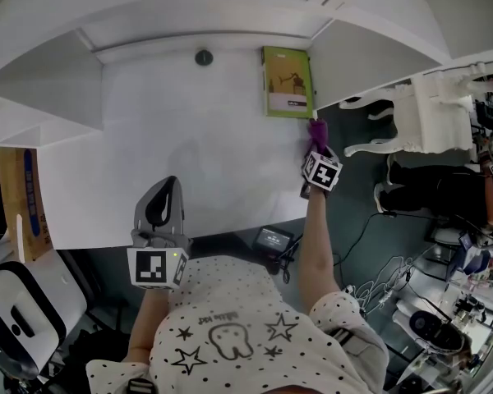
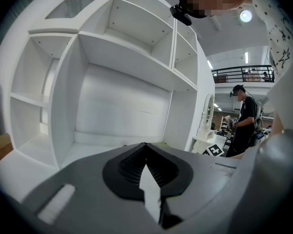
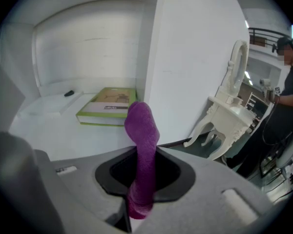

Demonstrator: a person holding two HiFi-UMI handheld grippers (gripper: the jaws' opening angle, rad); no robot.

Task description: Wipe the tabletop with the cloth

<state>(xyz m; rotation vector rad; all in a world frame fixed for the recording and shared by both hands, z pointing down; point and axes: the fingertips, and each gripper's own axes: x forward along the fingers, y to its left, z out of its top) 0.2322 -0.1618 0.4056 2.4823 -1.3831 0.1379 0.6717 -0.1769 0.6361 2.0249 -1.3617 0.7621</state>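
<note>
your right gripper [image 1: 315,148] is clamped on the cloth [image 3: 142,130]. the purple terry strip stands up out of the jaws in a rounded fold, with the rest pinched between the pads. you hold it out at the tabletop's [image 1: 189,162] far right edge, just short of the book [image 1: 287,81], and the right gripper view looks low along the white surface. that reads as a start or end point for a stroke: the loose fold leads, so it can lie flat once you press down. no view shows clearly whether the cloth touches the surface yet.

your left gripper [image 2: 146,167] has its jaws drawn together with nothing between them. it hangs by the near edge and its view tips up at the bare shelves, probably parked there so the sweep has free room.

the book lies flat against the right wall and a small dark knob [image 1: 204,57] sits near the back wall. both are in the far strip, so wiping there means going round them or moving them; most of the top is bare.

readable writing is scarce. the book's green cover has a dark band with pale lettering too small to read. each gripper's cube shows only a black and white square marker. your shirt [image 1: 230,335] carries stars, a tooth drawing and a line of print i cannot make out.
</note>
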